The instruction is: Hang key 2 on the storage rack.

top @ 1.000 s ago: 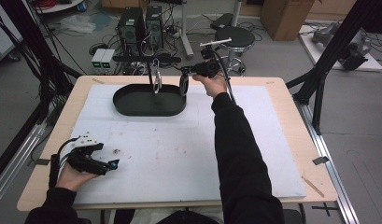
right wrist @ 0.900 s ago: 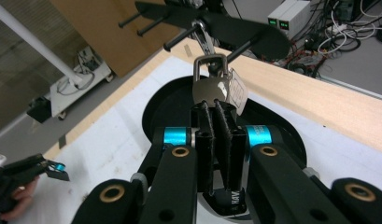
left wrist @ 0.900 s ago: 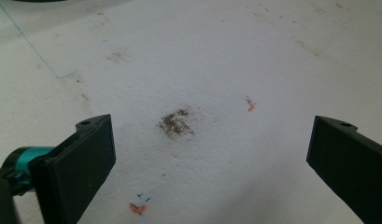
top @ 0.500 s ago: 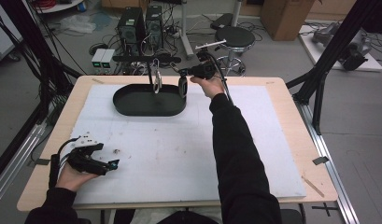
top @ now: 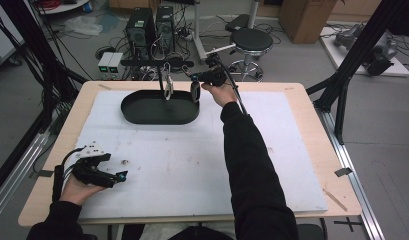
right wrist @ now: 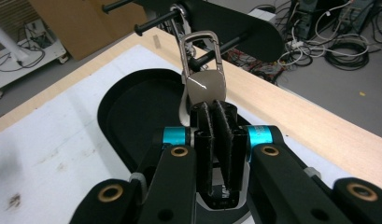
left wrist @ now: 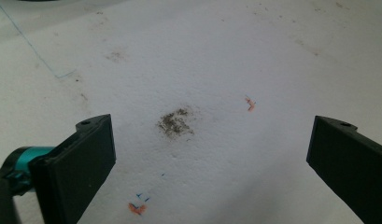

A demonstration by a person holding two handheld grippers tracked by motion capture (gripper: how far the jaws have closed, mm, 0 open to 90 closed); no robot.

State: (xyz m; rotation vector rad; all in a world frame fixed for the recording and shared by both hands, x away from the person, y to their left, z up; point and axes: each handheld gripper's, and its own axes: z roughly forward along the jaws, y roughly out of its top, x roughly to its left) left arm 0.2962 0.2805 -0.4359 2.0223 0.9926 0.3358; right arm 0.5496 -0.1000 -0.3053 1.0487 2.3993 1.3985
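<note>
White foam sheet (top: 192, 165) covers the wooden table, with a black oval tray (top: 142, 116) at twelve o'clock. Over the tray's right end, the right gripper (right wrist: 212, 109) clamps the tab of a metal key clip (right wrist: 205, 60), its silver loop at a black rod (right wrist: 151, 21) above. At seven o'clock, the left gripper (left wrist: 212, 154) rests with jaws wide apart and empty over a dirty smudge (left wrist: 175, 123).

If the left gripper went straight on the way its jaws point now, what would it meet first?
Most likely the white mat. The left gripper is open with nothing between its jaws, angled down at the sheet, with a dark smudge straight ahead. How shallow the angle is remains hard to judge, so the contact spot is uncertain.
</note>
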